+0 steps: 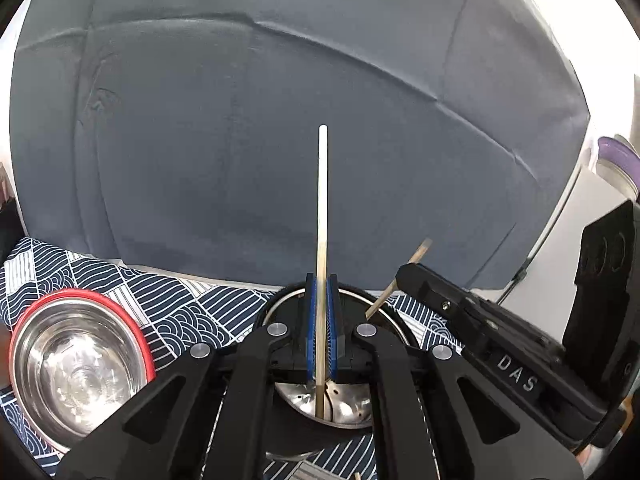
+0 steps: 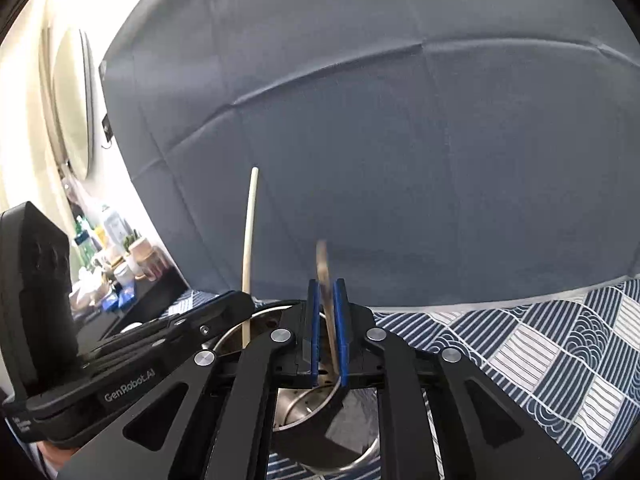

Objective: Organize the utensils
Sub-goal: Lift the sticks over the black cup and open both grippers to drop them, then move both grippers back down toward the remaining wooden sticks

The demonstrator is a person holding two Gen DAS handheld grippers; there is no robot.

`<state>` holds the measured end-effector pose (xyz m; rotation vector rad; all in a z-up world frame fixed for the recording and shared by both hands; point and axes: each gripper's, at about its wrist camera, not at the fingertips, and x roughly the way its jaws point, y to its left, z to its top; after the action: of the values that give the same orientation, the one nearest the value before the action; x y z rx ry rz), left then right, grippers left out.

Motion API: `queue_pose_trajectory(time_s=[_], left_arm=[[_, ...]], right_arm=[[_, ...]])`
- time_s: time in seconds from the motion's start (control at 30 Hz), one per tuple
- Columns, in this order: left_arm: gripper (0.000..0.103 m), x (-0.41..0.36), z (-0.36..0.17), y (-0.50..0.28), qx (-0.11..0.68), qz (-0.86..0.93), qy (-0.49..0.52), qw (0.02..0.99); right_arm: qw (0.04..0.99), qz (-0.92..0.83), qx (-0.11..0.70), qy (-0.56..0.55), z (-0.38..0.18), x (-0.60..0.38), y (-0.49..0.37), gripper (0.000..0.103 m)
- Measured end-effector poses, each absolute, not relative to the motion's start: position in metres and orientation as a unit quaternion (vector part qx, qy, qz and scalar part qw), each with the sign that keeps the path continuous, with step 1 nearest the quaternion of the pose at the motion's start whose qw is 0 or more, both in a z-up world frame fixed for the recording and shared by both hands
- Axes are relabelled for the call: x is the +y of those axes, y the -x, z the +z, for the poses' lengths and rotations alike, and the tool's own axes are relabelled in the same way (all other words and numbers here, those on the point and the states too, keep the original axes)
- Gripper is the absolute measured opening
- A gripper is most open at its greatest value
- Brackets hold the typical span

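Note:
My left gripper [image 1: 321, 280] is shut on a pale chopstick [image 1: 322, 200] that stands upright, its lower end inside a perforated steel utensil holder [image 1: 344, 404] below the fingers. My right gripper [image 2: 326, 285] is shut on a wooden utensil [image 2: 323, 264], blurred, with its handle reaching down into the same holder [image 2: 308, 408]. In the left wrist view the right gripper [image 1: 404, 276] sits at the right with the wooden piece [image 1: 418, 254] poking out. In the right wrist view the left gripper [image 2: 236, 300] and its chopstick [image 2: 250, 240] are at the left.
A steel bowl with a red rim [image 1: 76, 368] sits at the left on a blue-and-white patterned cloth [image 2: 560, 352]. A grey backdrop [image 1: 280, 120] stands behind. A cluttered shelf with bottles [image 2: 116, 252] is at the far left.

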<state>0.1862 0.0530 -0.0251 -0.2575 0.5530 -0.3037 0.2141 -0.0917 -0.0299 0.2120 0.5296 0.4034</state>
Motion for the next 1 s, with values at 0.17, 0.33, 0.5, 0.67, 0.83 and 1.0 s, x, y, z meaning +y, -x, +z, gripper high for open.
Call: queue_pose_trajectory(time_s=[0.17,0.33,0.5,0.67,0.83,1.0], left_arm=[[0.026,0.066,-0.016,-0.178,0.264,-0.139,0.123,0.947],[0.051,0.079,0.001,-0.168,0.257,-0.123,0.121,0.951],[0.082,0.086,0.013,-0.155,0.26,-0.124,0.114,0.951],[0.097,0.093,0.022,-0.142,0.261,-0.121,0.103,0.952],[0.097,0.095,0.02,-0.136,0.282,-0.126,0.087,0.947],[0.097,0.094,0.01,-0.131,0.305,-0.115,0.076,0.942]], right_arm=[[0.95,0.173,0.247,-0.075,-0.016,-0.095,-0.201,0.044],[0.96,0.151,0.23,-0.057,0.006,-0.102,-0.187,0.062],[0.964,0.133,0.224,-0.055,0.022,-0.11,-0.177,0.083],[0.964,0.111,0.235,-0.054,0.029,-0.118,-0.17,0.087],[0.959,0.094,0.261,-0.063,0.025,-0.129,-0.164,0.089],[0.953,0.078,0.286,-0.063,0.012,-0.135,-0.16,0.089]])
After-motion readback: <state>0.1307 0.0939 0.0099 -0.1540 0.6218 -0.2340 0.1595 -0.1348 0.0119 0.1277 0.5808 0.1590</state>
